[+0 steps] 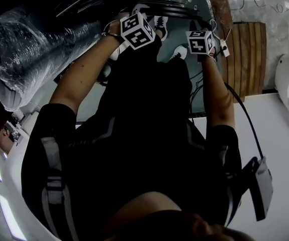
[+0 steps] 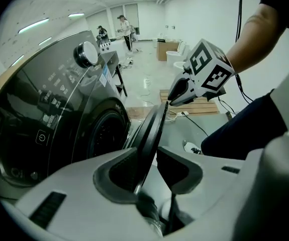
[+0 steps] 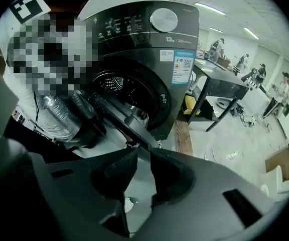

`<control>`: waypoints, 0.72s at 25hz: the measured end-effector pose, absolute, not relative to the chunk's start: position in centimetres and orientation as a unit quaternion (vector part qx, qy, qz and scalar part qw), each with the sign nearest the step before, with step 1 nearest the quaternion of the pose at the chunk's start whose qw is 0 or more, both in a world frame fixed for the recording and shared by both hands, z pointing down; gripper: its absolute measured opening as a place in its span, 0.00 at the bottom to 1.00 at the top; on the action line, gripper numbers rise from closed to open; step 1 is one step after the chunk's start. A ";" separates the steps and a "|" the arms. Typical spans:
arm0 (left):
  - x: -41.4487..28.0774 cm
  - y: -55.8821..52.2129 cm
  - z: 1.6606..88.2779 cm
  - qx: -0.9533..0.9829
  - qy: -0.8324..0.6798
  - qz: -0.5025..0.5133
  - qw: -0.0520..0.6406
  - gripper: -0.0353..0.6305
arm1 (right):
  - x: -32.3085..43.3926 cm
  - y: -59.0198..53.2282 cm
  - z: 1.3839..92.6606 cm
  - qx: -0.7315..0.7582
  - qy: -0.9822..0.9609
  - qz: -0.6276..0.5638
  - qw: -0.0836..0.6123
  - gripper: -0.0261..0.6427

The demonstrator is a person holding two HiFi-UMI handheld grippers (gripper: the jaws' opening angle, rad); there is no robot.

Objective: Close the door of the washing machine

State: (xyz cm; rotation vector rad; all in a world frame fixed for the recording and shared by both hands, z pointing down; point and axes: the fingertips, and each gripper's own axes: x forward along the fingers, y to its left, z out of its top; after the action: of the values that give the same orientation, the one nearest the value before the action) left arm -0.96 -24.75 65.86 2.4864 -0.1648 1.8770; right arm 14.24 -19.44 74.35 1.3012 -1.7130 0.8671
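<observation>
**Two grippers hold the rim of an open washer door**

A person in dark clothes reaches both arms forward and down. The door (image 2: 152, 129) of the dark grey washer (image 2: 59, 114) stands open, swung out from the washer's front toward the person. In the left gripper view it shows edge-on, with the washer to its left. Behind it, the round drum opening (image 3: 118, 84) is uncovered.

The left gripper (image 2: 148, 153) has the door's rim between its jaws. The jaws stand fairly narrow, with both pads against the rim. The right gripper (image 3: 140, 152) is near it, farther along the same rim. Its jaws are narrow too, and their tips pinch the thin edge. Grey floor shows through the gap lower down between them. In the head view the two marker cubes (image 1: 136, 30) sit side by side.

A plastic-wrapped duct (image 3: 59, 118) lies to the left of the door. A dark table (image 3: 224, 84) stands to the right of the washer. A wooden pallet (image 2: 197, 105) lies on the floor beyond the door, and people (image 2: 124, 26) stand at the far end of the room.
</observation>
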 end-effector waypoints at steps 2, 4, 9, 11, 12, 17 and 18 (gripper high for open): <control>-0.7 -25.5 65.8 0.800 -0.053 0.598 0.020 0.24 | 14.5 -20.3 74.6 0.520 -0.673 0.350 0.392 0.16; -0.6 -26.1 65.8 0.802 -0.053 0.594 0.028 0.24 | 14.4 -21.1 74.6 0.521 -0.673 0.354 0.387 0.13; -0.3 -27.6 66.0 0.799 -0.045 0.600 0.017 0.24 | 14.7 -23.8 75.1 0.531 -0.671 0.365 0.367 0.11; -0.1 -28.1 66.0 0.798 -0.050 0.601 0.014 0.23 | 15.0 -24.9 75.3 0.535 -0.669 0.365 0.364 0.10; -0.1 -28.4 65.9 0.798 -0.055 0.600 0.013 0.23 | 15.2 -25.4 75.4 0.537 -0.669 0.365 0.362 0.09; 0.1 -29.8 65.9 0.796 -0.078 0.600 0.014 0.23 | 15.6 -27.7 75.5 0.552 -0.662 0.374 0.343 0.08; 0.1 -30.0 65.9 0.796 -0.084 0.599 0.018 0.23 | 15.6 -28.1 75.5 0.551 -0.663 0.373 0.343 0.08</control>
State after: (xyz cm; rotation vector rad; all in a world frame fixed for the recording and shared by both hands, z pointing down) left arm 0.14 -30.02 65.86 2.4732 -0.2597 1.8597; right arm 15.56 -28.07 75.51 1.4319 -1.7221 0.9701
